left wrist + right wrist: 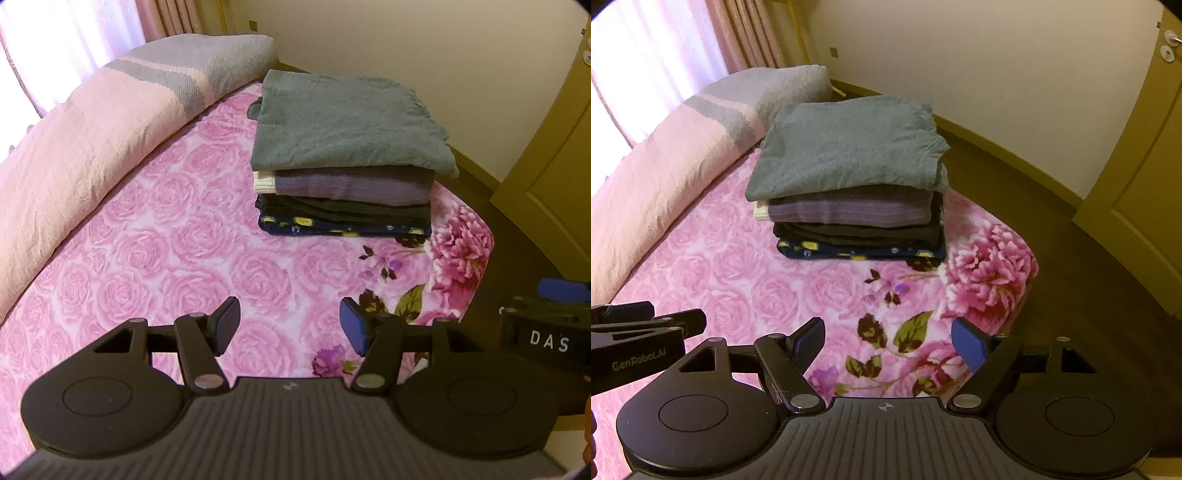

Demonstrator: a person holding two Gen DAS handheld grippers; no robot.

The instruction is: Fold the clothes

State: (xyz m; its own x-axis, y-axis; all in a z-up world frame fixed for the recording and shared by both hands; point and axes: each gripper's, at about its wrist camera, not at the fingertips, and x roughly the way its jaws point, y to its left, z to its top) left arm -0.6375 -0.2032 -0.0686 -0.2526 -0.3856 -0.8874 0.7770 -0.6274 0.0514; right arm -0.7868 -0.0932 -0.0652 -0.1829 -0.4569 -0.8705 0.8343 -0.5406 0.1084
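Left wrist view
Left gripper (287,325): we hold it low over the near part of the bed, jaws spread wide, nothing between the pads; it points at the stack, well apart from it.
Stack of clothes (343,173): we see it at the far right of the floral blanket (155,236), near the bed's far corner, squared up so each layer bears the next.
Grey-green garment (347,122): it lies folded flat on top, its edges overhanging a little because it is the widest piece.
Purple garment (351,188): it sits folded beneath, a cream piece (264,182) peeking out at its left end.
Dark layers: a black piece (343,208), then a navy printed one (343,227) at the bottom, touching the blanket.
Rolled quilt (85,147): pink and grey, pushed along the far left edge, we judge to keep the middle free for folding.

Right wrist view
Right gripper (888,343): jaws wide apart, holding nothing, hovering over the near blanket.
Stack: it stands ahead, slightly left, all folded; no loose garment shows, though the near bed is hidden behind the gripper bodies, so we cannot rule one out.
Other gripper: the left one's side pokes in at the near left edge.
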